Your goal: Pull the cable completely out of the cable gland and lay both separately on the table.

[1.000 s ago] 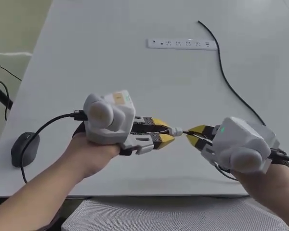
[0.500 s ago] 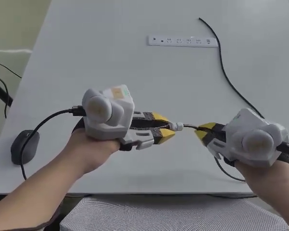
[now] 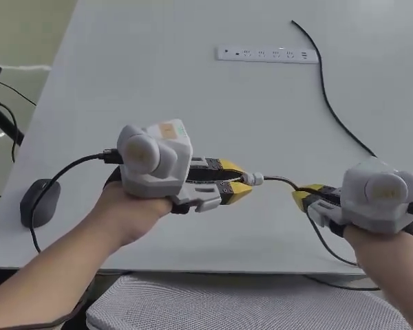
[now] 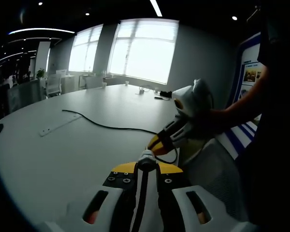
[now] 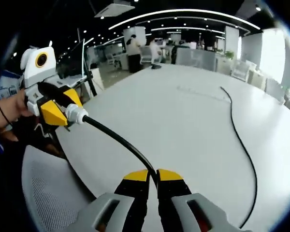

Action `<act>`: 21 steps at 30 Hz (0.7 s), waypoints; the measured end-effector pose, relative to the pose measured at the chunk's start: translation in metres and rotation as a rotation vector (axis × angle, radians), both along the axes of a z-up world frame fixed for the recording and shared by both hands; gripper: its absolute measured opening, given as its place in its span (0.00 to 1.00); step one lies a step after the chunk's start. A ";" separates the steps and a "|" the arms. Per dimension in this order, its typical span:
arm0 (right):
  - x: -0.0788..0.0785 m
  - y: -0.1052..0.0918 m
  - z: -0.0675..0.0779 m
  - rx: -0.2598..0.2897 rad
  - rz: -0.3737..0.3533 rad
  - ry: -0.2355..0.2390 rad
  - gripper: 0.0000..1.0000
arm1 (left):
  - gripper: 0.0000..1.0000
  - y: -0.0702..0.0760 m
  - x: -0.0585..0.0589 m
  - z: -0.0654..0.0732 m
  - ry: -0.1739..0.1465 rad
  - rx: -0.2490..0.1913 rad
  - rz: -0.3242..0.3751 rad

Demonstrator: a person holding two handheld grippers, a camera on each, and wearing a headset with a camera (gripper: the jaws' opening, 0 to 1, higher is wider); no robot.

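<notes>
left hand-held gripper clamped on cable gland, held above worktop | right hand-held gripper closed on cable, near gland's right | cable axis runs left-right between them, not yet out | pull direction likely rightward

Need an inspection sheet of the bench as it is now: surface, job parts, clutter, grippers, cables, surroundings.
Surface: white table.
Job's things: cable gland with black cable running into it, both held in the air, neither laid down.
Clutter: power strip; mouse near the left edge.
Grippers: left gripper shut on the cable gland; right gripper shut on the black cable.
Cables: loose black cord passes the power strip.
Surroundings: mesh chair; office windows.
</notes>
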State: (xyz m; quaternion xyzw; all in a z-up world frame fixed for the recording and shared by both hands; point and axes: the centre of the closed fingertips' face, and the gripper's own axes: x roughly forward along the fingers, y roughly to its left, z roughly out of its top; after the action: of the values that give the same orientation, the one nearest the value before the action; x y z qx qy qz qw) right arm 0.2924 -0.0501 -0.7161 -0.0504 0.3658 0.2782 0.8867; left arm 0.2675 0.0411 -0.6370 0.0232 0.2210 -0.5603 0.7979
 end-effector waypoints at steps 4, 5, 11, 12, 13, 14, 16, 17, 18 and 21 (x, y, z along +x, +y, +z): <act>-0.001 -0.003 -0.008 0.041 -0.042 0.044 0.00 | 0.15 -0.001 0.000 0.002 -0.002 -0.001 0.001; -0.001 -0.004 -0.009 0.043 -0.047 0.050 0.00 | 0.15 -0.001 0.000 0.001 -0.001 -0.002 0.000; -0.009 -0.002 -0.013 0.074 -0.096 0.109 0.01 | 0.15 -0.002 -0.003 0.001 0.001 -0.002 0.002; -0.009 -0.001 -0.012 0.081 -0.101 0.112 0.01 | 0.15 -0.002 -0.003 0.001 0.000 -0.004 0.002; -0.009 -0.001 -0.011 0.081 -0.102 0.110 0.01 | 0.15 -0.001 -0.002 0.000 0.003 -0.006 0.005; -0.010 -0.001 -0.011 0.082 -0.103 0.110 0.01 | 0.15 -0.001 -0.002 0.000 0.003 -0.006 0.006; -0.011 0.000 -0.011 0.080 -0.101 0.110 0.01 | 0.15 -0.001 -0.002 -0.001 0.004 -0.004 0.007; -0.011 0.000 -0.011 0.081 -0.099 0.108 0.01 | 0.15 -0.001 -0.003 0.000 0.003 -0.004 0.006; -0.011 0.000 -0.010 0.080 -0.097 0.106 0.01 | 0.15 -0.001 -0.002 0.000 0.002 -0.004 0.005; -0.012 0.000 -0.009 0.072 -0.082 0.093 0.01 | 0.15 0.000 -0.001 0.001 0.002 -0.004 0.005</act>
State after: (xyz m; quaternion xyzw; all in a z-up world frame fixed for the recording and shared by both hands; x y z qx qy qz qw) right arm 0.2799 -0.0496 -0.7246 0.0097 0.3981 0.2567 0.8807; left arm 0.2661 0.0407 -0.6364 0.0204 0.2206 -0.5587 0.7992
